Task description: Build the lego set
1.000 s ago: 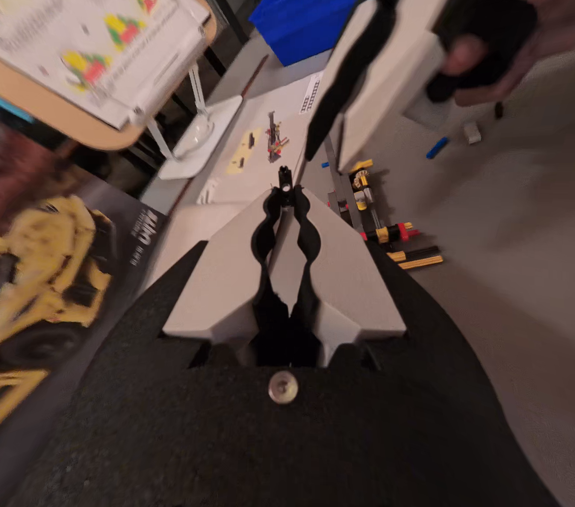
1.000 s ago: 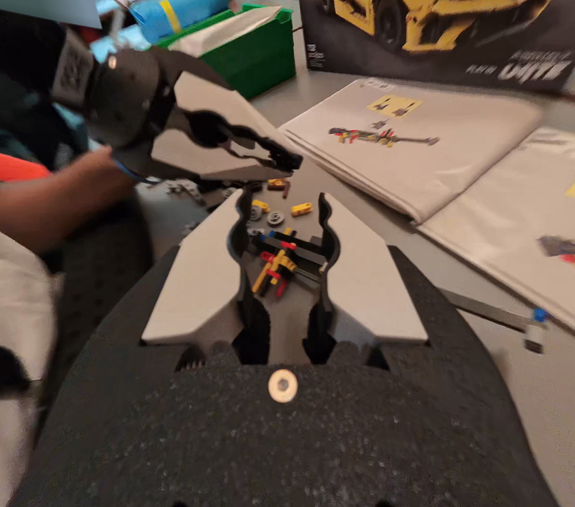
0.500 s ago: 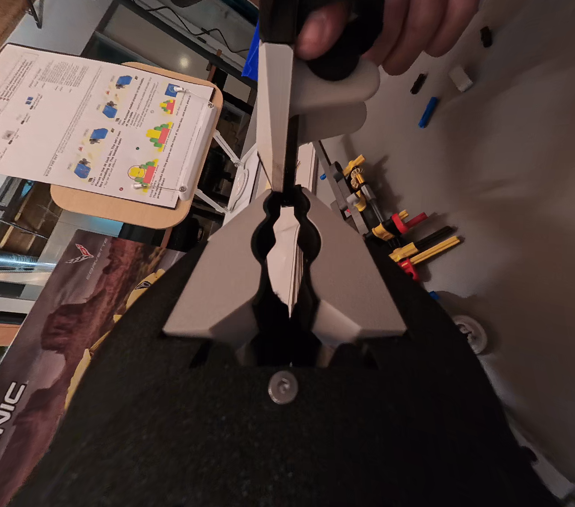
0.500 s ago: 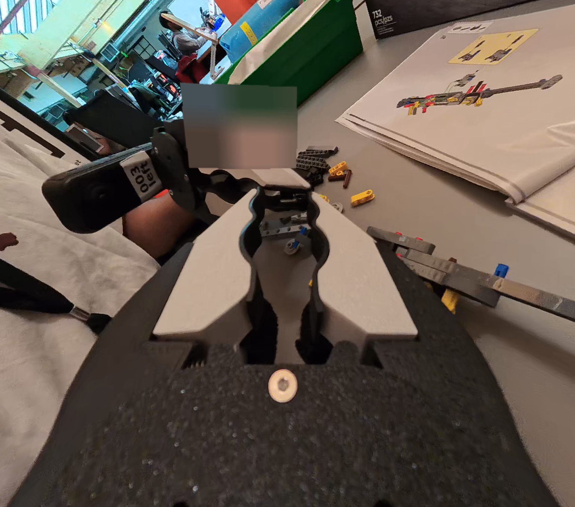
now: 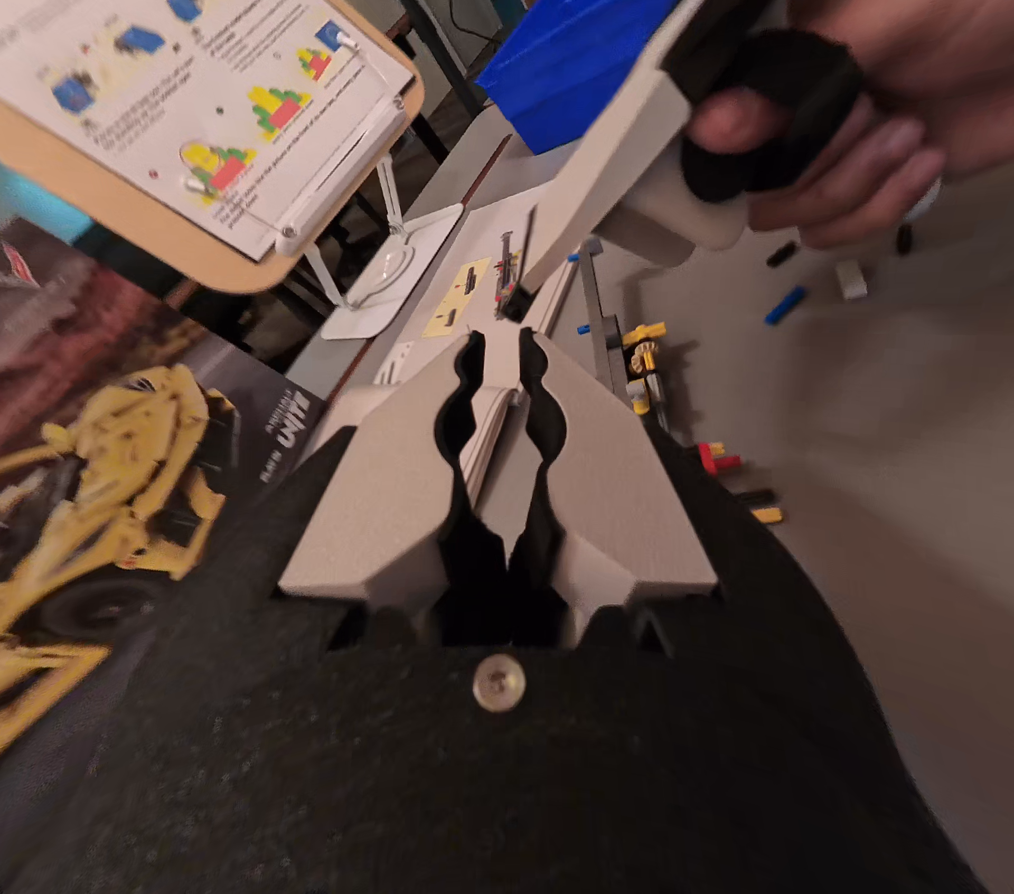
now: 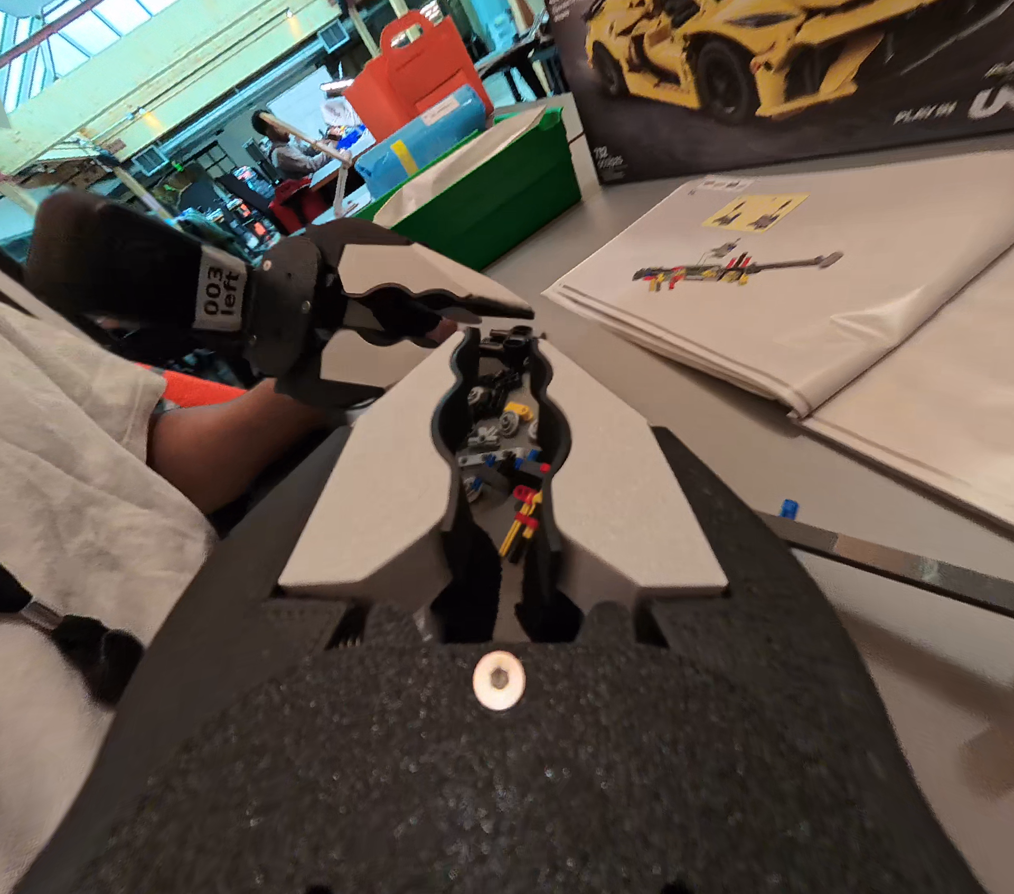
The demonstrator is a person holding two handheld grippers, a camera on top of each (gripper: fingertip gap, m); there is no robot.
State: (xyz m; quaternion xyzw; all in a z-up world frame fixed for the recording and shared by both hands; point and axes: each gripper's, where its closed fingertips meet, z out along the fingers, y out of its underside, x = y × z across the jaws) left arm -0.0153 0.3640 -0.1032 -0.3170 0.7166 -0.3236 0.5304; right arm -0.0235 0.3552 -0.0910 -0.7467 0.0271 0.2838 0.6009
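Fingers of your right gripper (image 6: 498,338) pinch a small black piece (image 6: 507,336); your left gripper (image 5: 498,334) stands slightly spread, empty, above the surface (image 5: 856,429).

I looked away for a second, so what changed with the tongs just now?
The black piece changed hands: the left tongs opened and let go, the right tongs closed on it. The loose parts, booklet and box stayed put.
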